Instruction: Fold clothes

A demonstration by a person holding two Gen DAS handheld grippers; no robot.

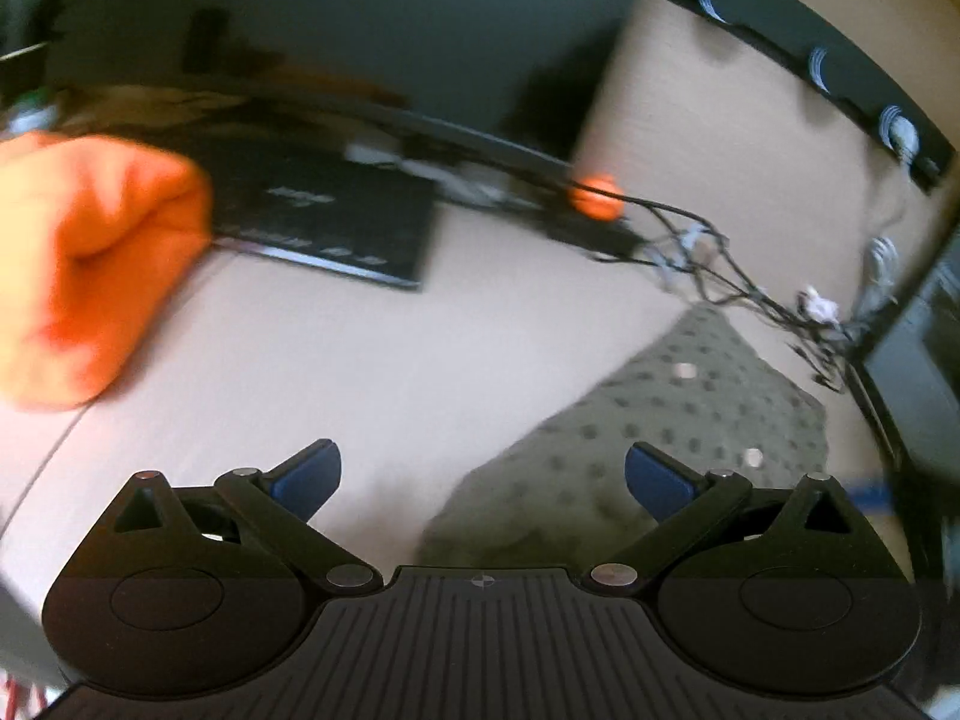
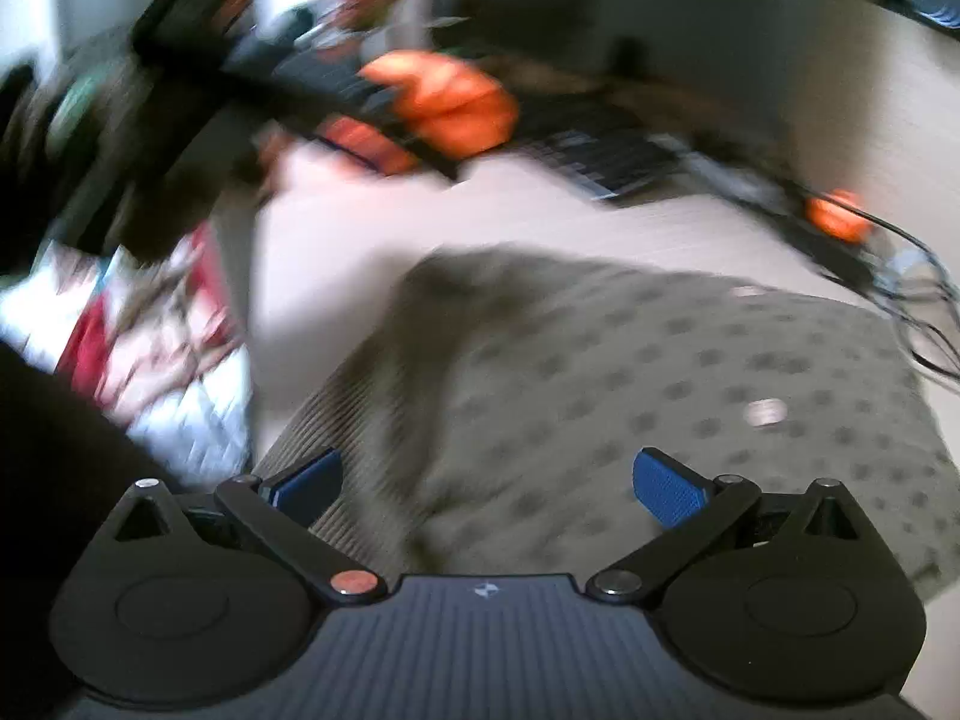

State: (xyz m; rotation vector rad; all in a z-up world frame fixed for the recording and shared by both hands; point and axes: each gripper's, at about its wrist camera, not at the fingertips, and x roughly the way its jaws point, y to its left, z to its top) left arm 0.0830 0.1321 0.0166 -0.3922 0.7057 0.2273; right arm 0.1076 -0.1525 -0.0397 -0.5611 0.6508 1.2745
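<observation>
The olive dotted garment (image 2: 690, 372) lies bunched on the pale surface (image 1: 312, 348), toward the edge where tangled black cables (image 1: 720, 276) run. Both the left gripper (image 1: 483, 474) and the right gripper (image 2: 487, 480) hang above it with jaws spread wide, nothing between them. A black keyboard (image 2: 600, 156) sits along the far edge.

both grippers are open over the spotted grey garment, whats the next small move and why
Probably lower the right hand-held gripper onto the near ribbed edge of the grey garment and pinch it. Its jaws stand open and empty, and the garment lies bunched on the pale surface, not yet folded.
</observation>
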